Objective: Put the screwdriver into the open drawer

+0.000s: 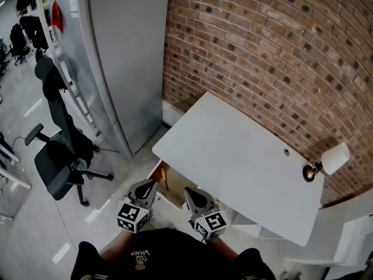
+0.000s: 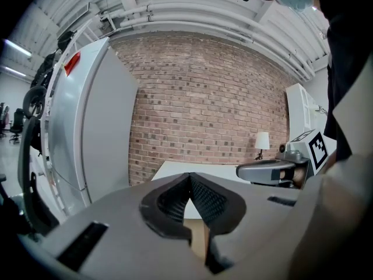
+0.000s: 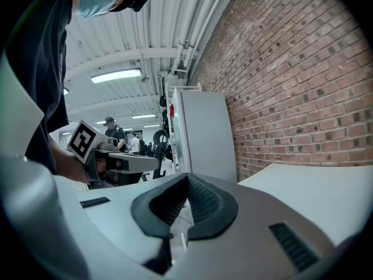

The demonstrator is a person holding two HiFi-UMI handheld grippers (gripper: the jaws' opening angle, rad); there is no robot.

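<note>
While both grippers hang side by side at the near edge of the white table [image 1: 245, 156], the screwdriver [image 1: 164, 178] lies inside the open drawer [image 1: 175, 196]. Its orange handle shows against the drawer's pale wooden floor, just under the table's near left corner. The left gripper [image 1: 152, 183] points toward that drawer, its tip just beside the screwdriver in the head view but not touching it. In the left gripper view its jaws are fully closed, the ribbed black pads meeting at the tip with nothing between them. Only a strip of pale wood shows through the slot below the pads. The right gripper [image 1: 189, 190] sits close to the left one's right, over the drawer's front. In the right gripper view its jaws are likewise pressed together and hold nothing. Each gripper shows in the other's camera, level with it and a little apart, its marker cube facing outward. The table's top is bare except for a small lamp [image 1: 332, 161] with a white shade at its far right corner, next to the brick wall [image 1: 262, 51] that runs behind the table. A tall grey cabinet [image 1: 125, 57] stands to the left of the table against the same wall, and a black office chair [image 1: 61, 162] stands on the pale floor well to the left of the drawer.
</note>
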